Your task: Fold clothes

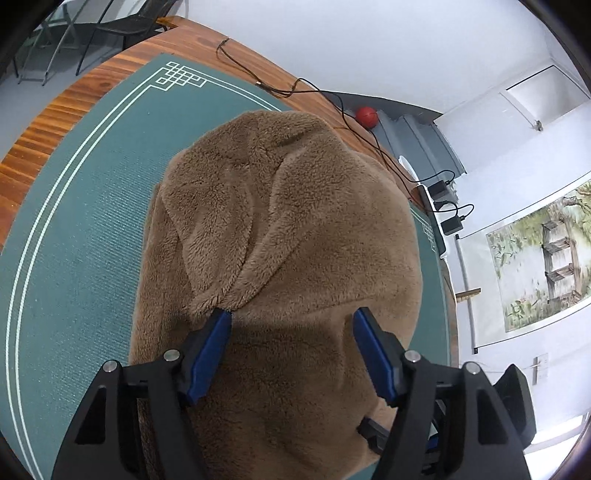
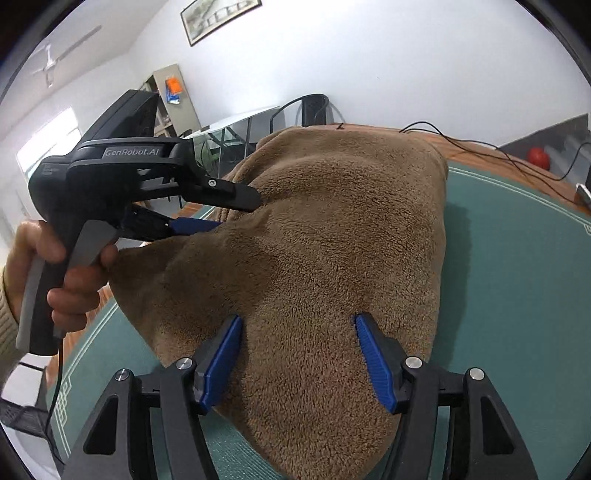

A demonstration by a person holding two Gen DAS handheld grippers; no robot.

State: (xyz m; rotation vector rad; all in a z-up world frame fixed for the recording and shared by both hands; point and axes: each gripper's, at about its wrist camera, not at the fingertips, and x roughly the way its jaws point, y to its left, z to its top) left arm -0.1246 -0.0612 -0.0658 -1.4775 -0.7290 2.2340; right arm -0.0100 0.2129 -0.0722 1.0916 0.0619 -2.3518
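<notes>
A: What is the work lying on?

B: A green mat (image 1: pixel 74 229) with white border lines is covering a wooden table (image 1: pixel 55 110). Black cables (image 1: pixel 332 107) are trailing along the table's far edge, and a red ball (image 1: pixel 366 116) is sitting beyond it, near grey steps. A landscape painting (image 1: pixel 539 254) is hanging on the white wall, and black chairs (image 1: pixel 110 29) are standing past the far corner.

A: And the clothes?

B: A brown fleece garment (image 1: pixel 288 229) is lying bunched on the mat, filling the middle of both views.

A: The grippers?

B: The left gripper (image 1: pixel 291 319) is standing wide open over the fleece; a gathered ridge of fabric is touching its left blue finger (image 1: pixel 210 354), but nothing is being clamped. The right gripper (image 2: pixel 297 326) is also spread wide, with the fleece lying between its fingers, ungripped. In the right view, a hand (image 2: pixel 70 273) is holding the left gripper's handle.

A: Anything hard to read?

B: The garment's near edge is running under both grippers, so its shape is staying unclear. I cannot tell which part is a sleeve or collar.
</notes>
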